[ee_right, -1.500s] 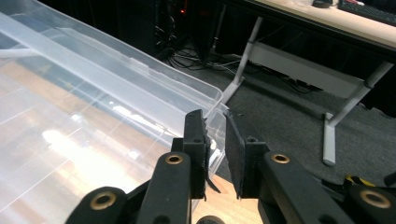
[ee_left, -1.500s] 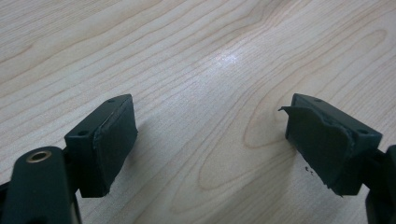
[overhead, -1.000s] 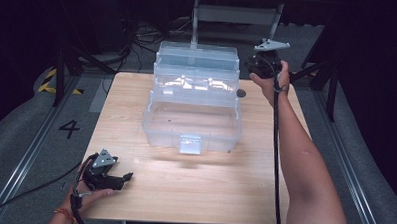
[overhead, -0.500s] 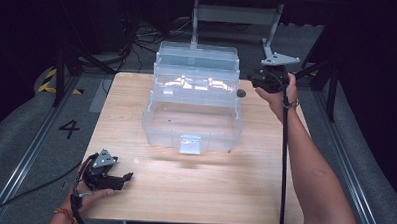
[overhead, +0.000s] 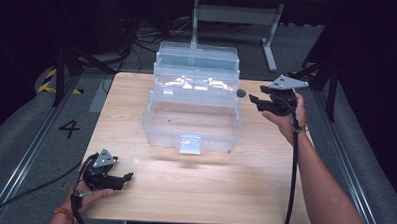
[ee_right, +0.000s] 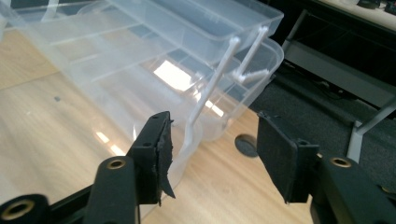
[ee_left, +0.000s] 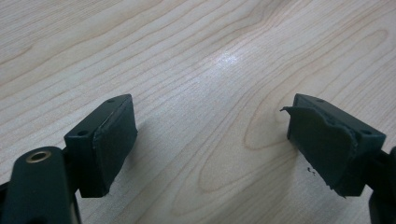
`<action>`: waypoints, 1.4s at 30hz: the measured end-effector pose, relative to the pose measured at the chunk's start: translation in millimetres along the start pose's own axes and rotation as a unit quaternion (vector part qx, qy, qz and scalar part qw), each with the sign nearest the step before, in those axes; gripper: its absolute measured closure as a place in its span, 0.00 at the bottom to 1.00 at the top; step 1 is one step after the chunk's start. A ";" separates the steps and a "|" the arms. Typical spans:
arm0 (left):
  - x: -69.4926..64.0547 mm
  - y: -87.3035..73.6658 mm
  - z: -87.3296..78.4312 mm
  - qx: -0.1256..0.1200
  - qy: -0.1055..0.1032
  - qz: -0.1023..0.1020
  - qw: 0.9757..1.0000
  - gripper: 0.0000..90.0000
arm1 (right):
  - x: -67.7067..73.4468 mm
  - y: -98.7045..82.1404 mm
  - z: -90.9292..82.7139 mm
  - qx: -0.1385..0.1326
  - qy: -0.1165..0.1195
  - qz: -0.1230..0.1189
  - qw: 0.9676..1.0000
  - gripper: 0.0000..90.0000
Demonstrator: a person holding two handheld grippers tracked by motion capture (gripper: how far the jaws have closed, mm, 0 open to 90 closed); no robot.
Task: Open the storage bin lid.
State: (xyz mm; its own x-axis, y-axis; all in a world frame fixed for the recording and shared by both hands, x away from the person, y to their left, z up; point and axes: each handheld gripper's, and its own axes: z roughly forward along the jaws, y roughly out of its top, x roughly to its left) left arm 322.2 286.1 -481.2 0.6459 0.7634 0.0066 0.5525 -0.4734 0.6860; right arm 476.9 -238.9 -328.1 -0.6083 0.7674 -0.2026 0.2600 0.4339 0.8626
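So there's this pale wooden bench (overhead: pixel 203 192) with a glossy grain, glare bouncing off the middle, sitting on grey carpet in a pretty dark room. A "4" (overhead: pixel 69 128) is marked on the floor to the left, with yellow-black hazard tape (overhead: pixel 50 82) further back. The clear plastic tiered toolbox (overhead: pixel 194 99) stands unfolded at the bench's far centre. The right gripper (overhead: pixel 253 100) hovers just beside its right end, fingers (ee_right: pixel 156 154) just opening with nothing between them. The left gripper (overhead: pixel 127 177) rests at the near-left corner, fingers released.
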 end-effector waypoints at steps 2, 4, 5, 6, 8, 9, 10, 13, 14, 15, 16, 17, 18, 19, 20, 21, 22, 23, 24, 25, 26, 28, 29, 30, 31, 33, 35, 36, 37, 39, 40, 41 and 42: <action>0.1 0.0 0.0 0.000 -0.001 0.001 1.000 0.18 | 2.0 -8.1 -5.2 0.001 0.000 0.001 1.000 0.48; 0.2 0.1 -0.1 0.000 0.000 0.002 1.000 0.18 | 3.1 -12.1 -7.9 0.004 -0.001 0.000 1.000 0.47; 0.2 0.0 0.1 -0.001 0.000 0.002 1.000 0.18 | 5.1 -22.4 -13.8 0.006 0.002 -0.003 1.000 0.46; 0.2 -0.1 0.1 -0.001 0.000 0.002 1.000 0.18 | 5.1 -22.4 -13.8 0.006 0.002 -0.003 1.000 0.46; 0.0 -0.1 0.1 -0.001 0.000 0.001 1.000 0.18 | 6.5 -30.3 -18.1 0.013 0.005 -0.003 1.000 0.45; 0.0 -0.1 0.0 -0.001 0.000 0.001 1.000 0.18 | 7.3 -34.3 -20.1 0.013 0.005 -0.004 1.000 0.45; 0.1 -0.1 0.0 -0.001 0.000 0.001 1.000 0.18 | 7.8 -37.2 -21.4 0.016 0.007 -0.004 1.000 0.44; 0.1 -0.1 0.1 -0.001 0.000 0.001 1.000 0.18 | 11.6 -50.3 -27.8 0.022 0.010 -0.010 1.000 0.43; 0.1 -0.1 0.1 -0.001 0.000 0.001 1.000 0.18 | 12.8 -54.0 -29.7 0.022 0.012 -0.012 1.000 0.42; 0.2 -0.1 0.0 -0.001 0.000 0.002 1.000 0.18 | 13.4 -56.8 -30.9 0.022 0.012 -0.011 1.000 0.42; 0.1 0.0 0.0 0.000 0.000 0.001 1.000 0.18 | 14.5 -61.2 -32.9 0.023 0.013 -0.009 1.000 0.42; 0.2 0.0 -0.1 0.000 0.000 0.002 1.000 0.18 | 15.4 -64.6 -34.3 0.026 0.012 -0.011 1.000 0.41; 0.2 0.0 -0.1 0.000 0.000 0.002 1.000 0.18 | 16.4 -68.9 -36.1 0.030 0.007 -0.013 0.999 0.40; 0.2 0.0 0.0 0.000 0.000 0.002 1.000 0.18 | 17.2 -72.5 -37.6 0.032 0.004 -0.014 0.999 0.40; 0.2 0.0 0.1 -0.001 0.000 0.002 1.000 0.18 | 17.6 -76.2 -39.1 0.034 0.003 -0.014 0.999 0.39; 0.2 0.0 0.1 -0.001 0.000 0.002 1.000 0.18 | 17.6 -76.2 -39.1 0.034 0.003 -0.014 0.999 0.39; 0.2 0.0 -0.1 0.000 0.000 0.001 1.000 0.18 | 17.8 -80.7 -41.2 0.036 0.004 -0.012 0.999 0.39; 0.2 0.0 0.0 0.000 0.000 0.002 1.000 0.18 | 18.1 -86.5 -43.6 0.040 -0.004 -0.010 0.999 0.38; 0.2 0.0 0.0 0.000 0.000 0.002 1.000 0.18 | 18.1 -89.6 -44.7 0.043 -0.007 -0.006 0.999 0.38; 0.3 0.0 0.1 0.000 0.000 0.002 1.000 0.18 | 18.0 -94.0 -46.1 0.046 -0.008 -0.005 0.999 0.37; 0.2 0.0 0.0 0.000 0.000 0.002 1.000 0.18 | 18.4 -98.6 -47.6 0.050 -0.008 -0.001 0.999 0.36; 0.3 -0.1 0.1 0.000 0.000 0.002 1.000 0.18 | 19.1 -110.5 -50.3 0.058 -0.008 0.004 0.998 0.36; -0.1 -0.1 -0.1 0.001 -0.001 0.000 1.000 0.18 | 19.5 -116.3 -51.2 0.062 -0.009 0.009 0.998 0.35; 0.2 0.0 -0.1 0.001 0.000 0.002 1.000 0.18 | 19.5 -124.0 -52.3 0.069 -0.008 0.012 0.998 0.34; 0.2 0.0 0.0 0.000 0.000 0.002 1.000 0.18 | 19.9 -130.2 -53.3 0.076 -0.006 0.016 0.997 0.33; 0.2 0.0 0.0 0.000 0.000 0.002 1.000 0.18 | 20.7 -142.6 -55.0 0.091 -0.010 0.022 0.996 0.30; 0.1 0.0 0.0 0.000 0.000 0.001 1.000 0.18 | 21.0 -154.8 -57.2 0.113 -0.013 0.027 0.993 0.27; -0.3 -0.2 0.0 0.001 -0.002 -0.002 1.000 0.18 | 21.0 -162.1 -59.1 0.120 -0.012 0.029 0.992 0.25; -0.4 -0.1 -0.1 0.002 -0.002 -0.002 1.000 0.18 | 20.9 -166.4 -61.0 0.122 -0.007 0.034 0.992 0.25; 0.0 0.1 0.0 0.001 0.001 0.001 1.000 0.18 | 19.8 -179.0 -66.9 0.124 0.002 0.051 0.991 0.25; -0.3 0.0 -0.1 0.002 -0.001 -0.001 1.000 0.18 | 19.4 -183.0 -69.0 0.122 0.006 0.058 0.991 0.25; -0.1 0.1 0.0 0.001 0.001 0.000 1.000 0.18 | 19.1 -188.3 -71.4 0.122 0.008 0.065 0.990 0.25; -0.1 0.1 0.0 0.001 0.001 0.001 1.000 0.18 | 18.8 -193.4 -73.4 0.124 0.009 0.070 0.990 0.25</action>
State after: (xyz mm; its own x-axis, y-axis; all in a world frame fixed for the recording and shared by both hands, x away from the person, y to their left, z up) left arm 322.2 285.9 -481.1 0.6455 0.7637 0.0090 0.5526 -0.4752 0.6847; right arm 360.1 -343.0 -464.7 -0.5663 0.8205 -0.0782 0.5179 0.4281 0.7406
